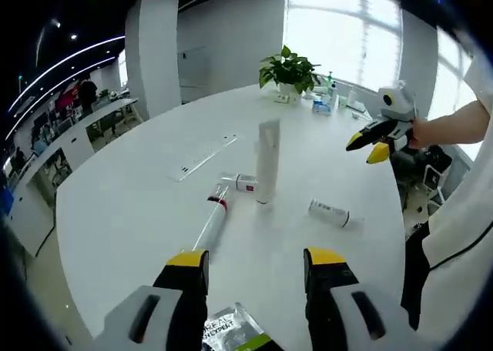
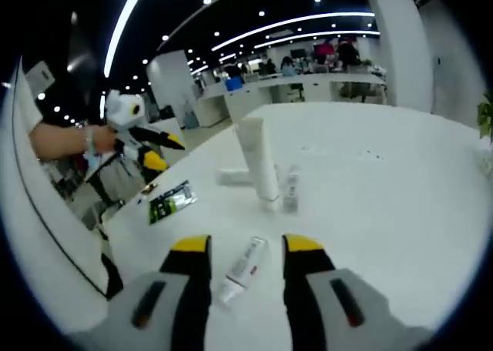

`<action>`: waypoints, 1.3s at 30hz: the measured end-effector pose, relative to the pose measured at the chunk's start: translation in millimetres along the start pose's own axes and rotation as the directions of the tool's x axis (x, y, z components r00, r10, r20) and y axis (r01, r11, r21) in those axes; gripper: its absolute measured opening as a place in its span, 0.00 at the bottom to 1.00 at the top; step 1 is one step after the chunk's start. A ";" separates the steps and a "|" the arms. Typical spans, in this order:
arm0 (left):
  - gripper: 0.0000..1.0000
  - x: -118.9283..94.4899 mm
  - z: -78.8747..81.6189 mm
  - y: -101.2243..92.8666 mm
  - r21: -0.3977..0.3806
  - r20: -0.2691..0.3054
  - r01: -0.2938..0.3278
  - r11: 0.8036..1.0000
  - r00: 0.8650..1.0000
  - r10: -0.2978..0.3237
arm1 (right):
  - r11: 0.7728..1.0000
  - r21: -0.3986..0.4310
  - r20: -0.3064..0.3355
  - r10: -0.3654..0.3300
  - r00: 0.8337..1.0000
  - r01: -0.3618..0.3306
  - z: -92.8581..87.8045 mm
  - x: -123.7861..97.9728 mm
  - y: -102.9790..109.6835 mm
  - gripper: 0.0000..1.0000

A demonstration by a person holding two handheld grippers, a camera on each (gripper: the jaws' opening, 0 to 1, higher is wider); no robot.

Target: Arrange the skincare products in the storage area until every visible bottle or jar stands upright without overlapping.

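Observation:
A tall white tube [image 1: 267, 160] stands upright near the middle of the round white table [image 1: 139, 212]. Beside it lie a long tube with a red band [image 1: 214, 216], a small bottle [image 1: 240, 182] and a short white tube [image 1: 330, 212]. My left gripper [image 1: 256, 260] is open above the near table edge, with nothing between its jaws. My right gripper [image 1: 367, 147], held by a hand, hovers open at the right. In the right gripper view, the right gripper [image 2: 246, 245] is open over the short tube [image 2: 243, 270], with the upright tube [image 2: 258, 162], small bottle [image 2: 290, 188] and left gripper [image 2: 164, 152] beyond.
A green-and-silver sachet [image 1: 231, 332] lies at the table edge under my left gripper, also the sachet [image 2: 171, 199]. A white power strip [image 1: 204, 156] lies at the left. A potted plant [image 1: 289, 70] and small items stand at the far edge. The person's sleeve [image 1: 462, 212] is at the right.

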State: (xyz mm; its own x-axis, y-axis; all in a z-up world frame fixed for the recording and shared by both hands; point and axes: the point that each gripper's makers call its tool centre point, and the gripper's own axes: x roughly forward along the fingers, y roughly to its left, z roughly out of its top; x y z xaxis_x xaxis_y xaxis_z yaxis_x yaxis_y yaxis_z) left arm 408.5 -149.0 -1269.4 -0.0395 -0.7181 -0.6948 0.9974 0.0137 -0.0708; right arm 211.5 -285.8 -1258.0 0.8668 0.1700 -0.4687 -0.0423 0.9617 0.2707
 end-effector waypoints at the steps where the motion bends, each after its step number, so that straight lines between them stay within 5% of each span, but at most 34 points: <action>1: 0.50 2.5 1.3 4.1 -0.005 -0.001 -0.005 1.000 1.000 0.005 | 1.000 0.008 0.024 0.000 1.000 0.000 2.7 0.0 3.2 0.32; 10: 0.51 39.6 4.8 42.9 -0.014 -0.056 -0.086 0.996 0.995 0.085 | 0.996 0.073 0.068 -0.063 0.996 0.058 -2.8 -4.2 11.7 0.31; 16: 0.53 66.4 5.2 61.8 -0.005 -0.092 -0.098 0.995 0.991 0.097 | 0.994 0.076 0.029 -0.075 0.997 0.072 -17.2 -4.6 17.1 0.31; 21: 0.54 89.5 4.6 71.6 0.000 -0.132 -0.072 0.997 0.989 0.072 | 0.992 0.097 0.011 -0.076 0.997 0.075 -23.0 -6.1 16.1 0.31; 31: 0.50 119.0 1.6 93.7 0.135 -0.224 -0.056 0.989 0.971 0.085 | 0.994 0.093 -0.016 -0.058 0.998 0.059 -20.3 6.1 15.3 0.31; 33: 0.50 124.4 3.7 91.0 0.062 -0.220 -0.024 0.998 0.975 0.037 | 0.996 0.083 -0.031 -0.043 0.999 0.045 -22.1 10.2 18.4 0.31; 39: 0.49 131.6 7.4 87.8 0.078 -0.247 0.037 0.996 0.969 -0.017 | 0.996 0.090 -0.049 -0.024 0.999 0.028 -24.5 17.0 20.1 0.31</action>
State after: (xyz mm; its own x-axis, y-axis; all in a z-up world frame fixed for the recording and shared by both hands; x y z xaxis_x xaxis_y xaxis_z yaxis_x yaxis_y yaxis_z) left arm 491.3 -247.4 -1361.7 -0.0700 -0.5243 -0.8487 0.9969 -0.0676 -0.0404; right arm 213.3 -258.4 -1281.1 0.8423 0.1575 -0.5154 0.0268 0.9429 0.3320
